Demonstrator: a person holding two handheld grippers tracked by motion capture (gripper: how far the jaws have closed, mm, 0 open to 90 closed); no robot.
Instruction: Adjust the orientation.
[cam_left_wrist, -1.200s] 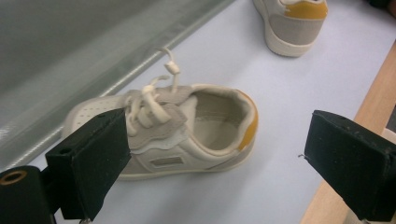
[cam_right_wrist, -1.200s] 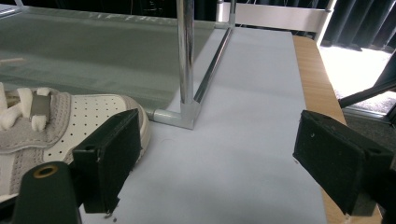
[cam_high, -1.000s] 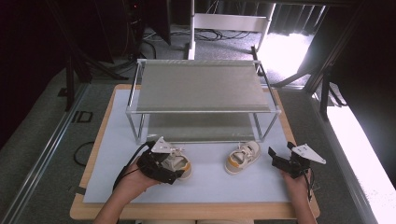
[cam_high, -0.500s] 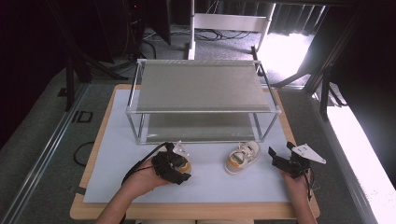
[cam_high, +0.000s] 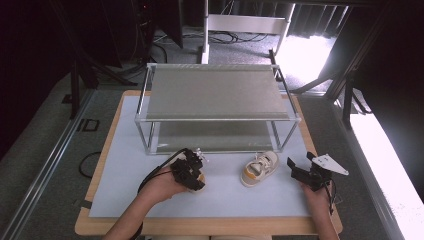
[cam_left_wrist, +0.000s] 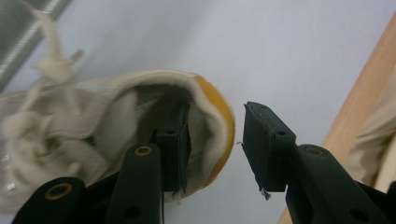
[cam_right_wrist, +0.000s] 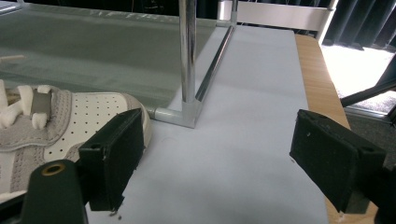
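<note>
Cream canvas and a mustard-yellow heel collar sit between the jaws of the left gripper (cam_left_wrist: 212, 149): one pad is down inside the opening of the left shoe (cam_left_wrist: 84, 140), the other stands outside the heel with a clear gap to the fabric. The jaws have just been closing and are now narrow, with the heel wall between them but not yet pinched on both sides. In the high view this small sneaker lies at the near left of the white mat (cam_high: 125, 150), mostly under the left hand, just short of the wire shelf rack (cam_high: 215, 92) at its 12 o'clock. Its long axis seems to run from heel, nearest the hand, to toe and laces at about 1 o'clock toward the rack.

The second sneaker (cam_high: 259, 168) lies at 3 o'clock from the first, well apart, toe pointing to roughly 1 o'clock, heel at 7. The right gripper (cam_high: 300, 172) hovers with jaws wide and nothing between them, the shoe just beside it at its 9 o'clock. The left hand is the nearer to a grip.
</note>
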